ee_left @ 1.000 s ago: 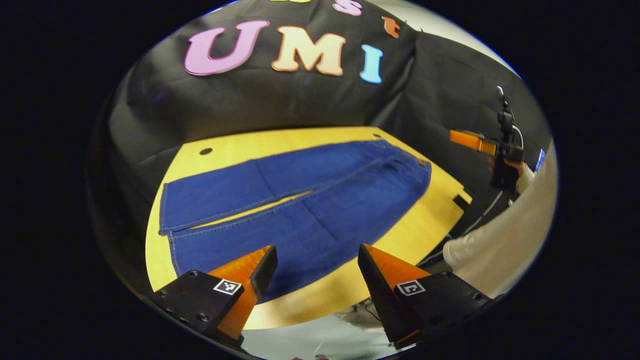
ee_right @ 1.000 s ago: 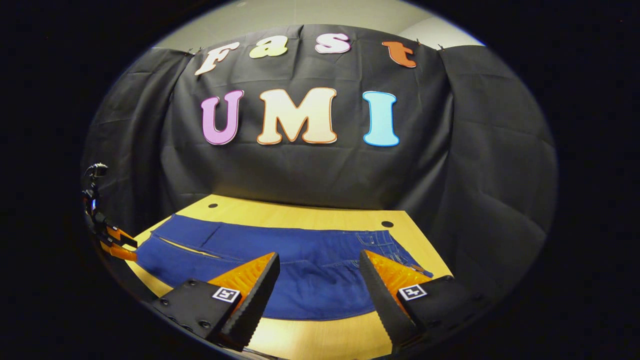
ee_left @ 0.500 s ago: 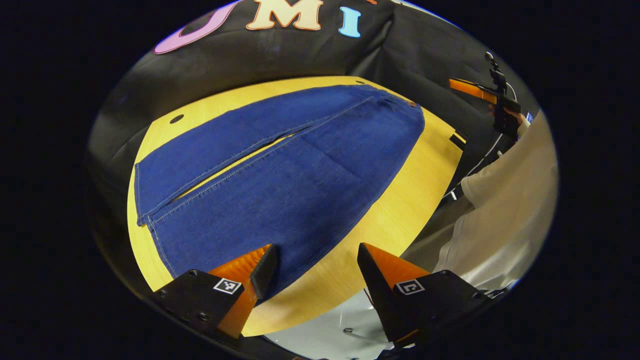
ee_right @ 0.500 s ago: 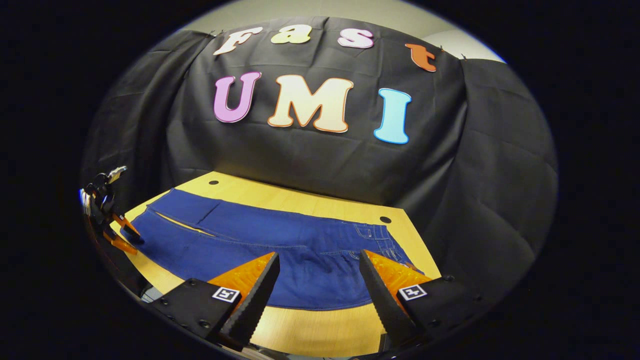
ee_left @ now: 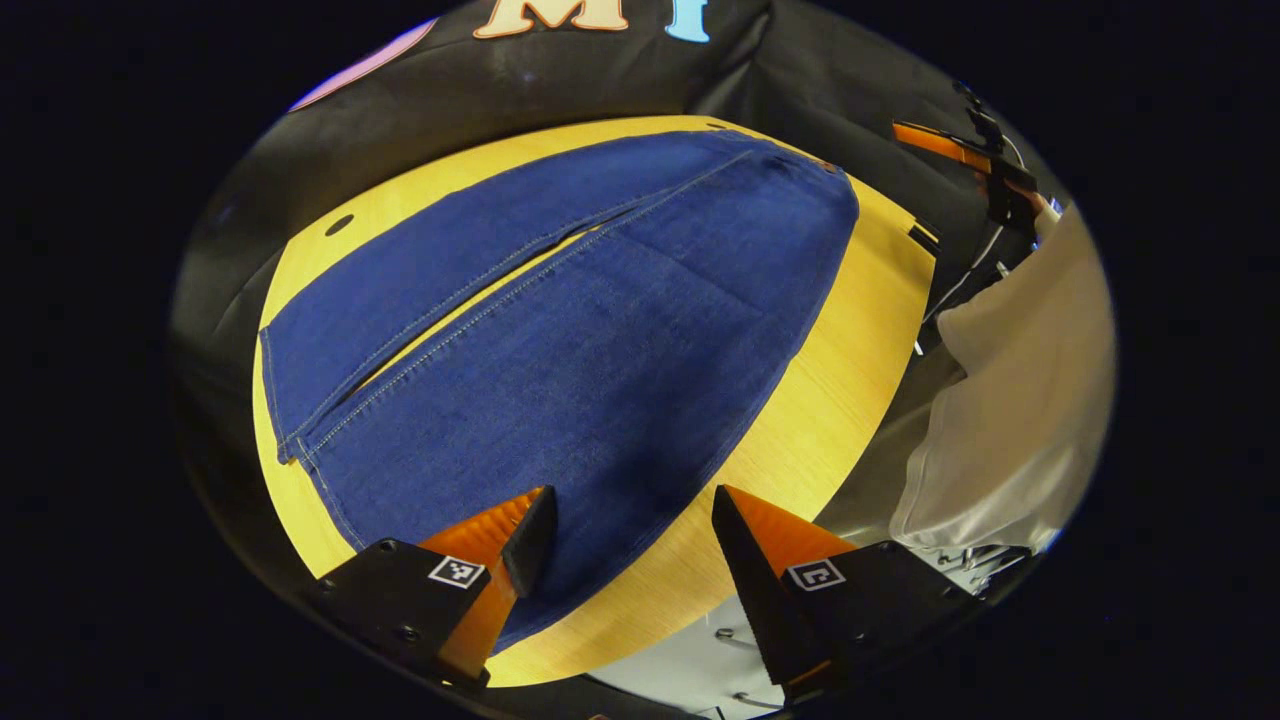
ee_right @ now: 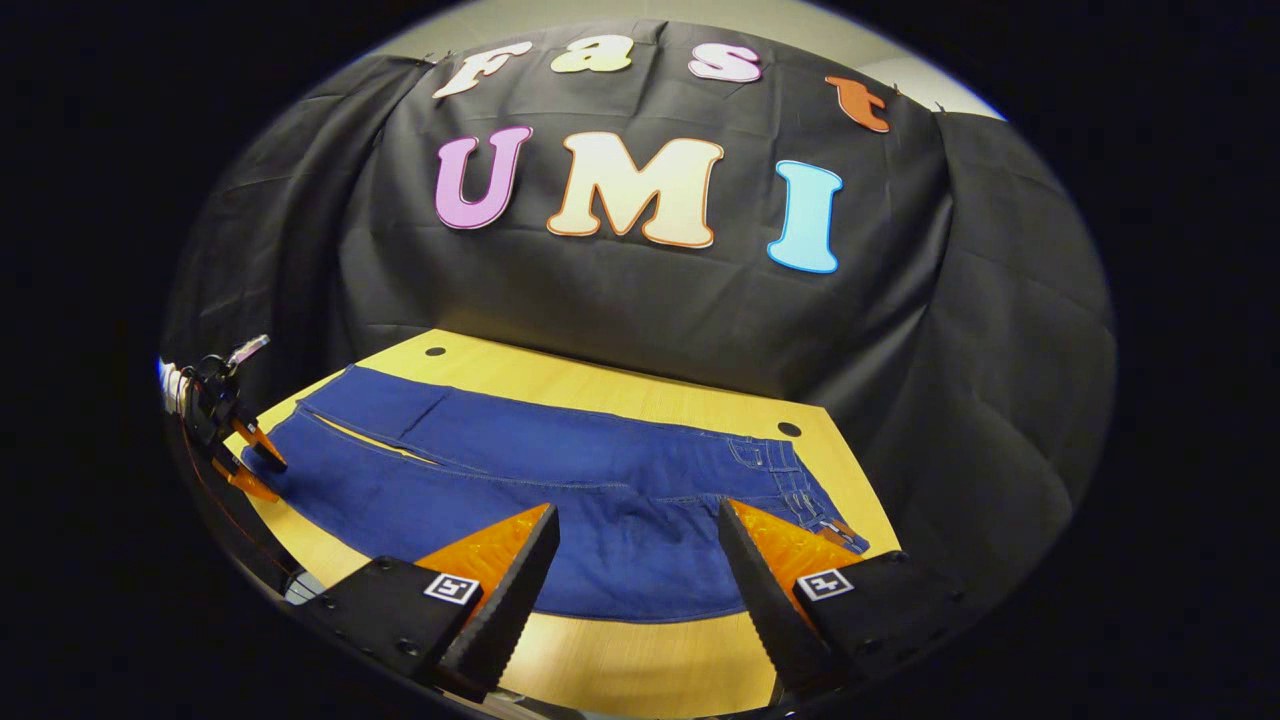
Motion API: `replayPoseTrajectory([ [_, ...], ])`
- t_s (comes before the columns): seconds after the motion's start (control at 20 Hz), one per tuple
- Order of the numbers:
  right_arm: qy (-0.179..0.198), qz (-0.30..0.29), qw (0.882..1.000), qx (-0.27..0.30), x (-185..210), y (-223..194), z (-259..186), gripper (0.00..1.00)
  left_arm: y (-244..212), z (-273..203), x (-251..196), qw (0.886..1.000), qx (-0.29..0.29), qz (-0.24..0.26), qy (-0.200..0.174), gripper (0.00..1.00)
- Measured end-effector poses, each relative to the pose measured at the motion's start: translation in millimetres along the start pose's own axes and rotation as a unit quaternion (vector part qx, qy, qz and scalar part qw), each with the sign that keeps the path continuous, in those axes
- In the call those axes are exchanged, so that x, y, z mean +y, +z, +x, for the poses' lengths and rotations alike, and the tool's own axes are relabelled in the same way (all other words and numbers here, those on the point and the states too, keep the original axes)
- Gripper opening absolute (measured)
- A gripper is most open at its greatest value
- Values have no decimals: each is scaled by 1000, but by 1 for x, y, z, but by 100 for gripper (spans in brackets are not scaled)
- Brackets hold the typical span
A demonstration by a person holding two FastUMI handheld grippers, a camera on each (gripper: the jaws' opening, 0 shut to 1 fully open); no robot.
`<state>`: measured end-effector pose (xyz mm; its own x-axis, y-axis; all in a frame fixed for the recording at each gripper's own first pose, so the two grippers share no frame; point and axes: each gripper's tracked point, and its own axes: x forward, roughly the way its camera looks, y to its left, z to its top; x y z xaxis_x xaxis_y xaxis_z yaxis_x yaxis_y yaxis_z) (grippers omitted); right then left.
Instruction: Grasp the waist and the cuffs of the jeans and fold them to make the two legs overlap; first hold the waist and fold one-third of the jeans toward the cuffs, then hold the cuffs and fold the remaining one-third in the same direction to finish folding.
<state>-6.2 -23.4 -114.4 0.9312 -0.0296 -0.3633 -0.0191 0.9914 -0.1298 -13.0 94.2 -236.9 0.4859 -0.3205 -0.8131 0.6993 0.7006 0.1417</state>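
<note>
Yellow table (ee_left: pixel 800 440) carries flat jeans (ee_left: pixel 560 340); left tongs (ee_left: pixel 625 545) and right tongs (ee_right: pixel 635 565) spread; a pale sleeve (ee_left: pixel 1020 400) appears in the left gripper view.

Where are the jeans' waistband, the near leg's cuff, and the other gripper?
waistband (ee_right: pixel 790 478): right gripper view, stitched belt-loop edge.
near leg's cuff (ee_left: pixel 330 490): left gripper view, hem at the leg's end.
right gripper (ee_left: pixel 945 145): left gripper view, an orange finger.

The left gripper (ee_left: pixel 630 520) has dropped closer over the jeans' (ee_left: pixel 560 330) near leg.
</note>
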Motion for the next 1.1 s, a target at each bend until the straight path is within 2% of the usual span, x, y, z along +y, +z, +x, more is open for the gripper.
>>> replayPoseTrajectory([
  [0.3,8,-4,1000,11,1,-7,12,99,-6,5,9,998,22,53,24,87],
  [0.5,20,2,1000,22,5,-16,18,100,-6,6,12,999,17,28,32,82],
  [0.7,31,-3,999,34,6,-25,22,99,-7,6,15,998,39,30,37,64],
  [0.75,35,-3,999,36,6,-27,23,99,-6,6,16,998,46,27,40,64],
  [0.9,50,-8,998,45,6,-35,26,99,-4,7,15,997,59,28,43,34],
  [0.95,57,-13,997,50,6,-39,27,99,-3,9,12,997,60,31,44,30],
  [1.0,66,-19,996,56,6,-44,29,99,-2,10,11,996,63,37,46,12],
  [1.1,91,-41,992,72,6,-54,31,100,-2,9,12,996,65,45,47,5],
])
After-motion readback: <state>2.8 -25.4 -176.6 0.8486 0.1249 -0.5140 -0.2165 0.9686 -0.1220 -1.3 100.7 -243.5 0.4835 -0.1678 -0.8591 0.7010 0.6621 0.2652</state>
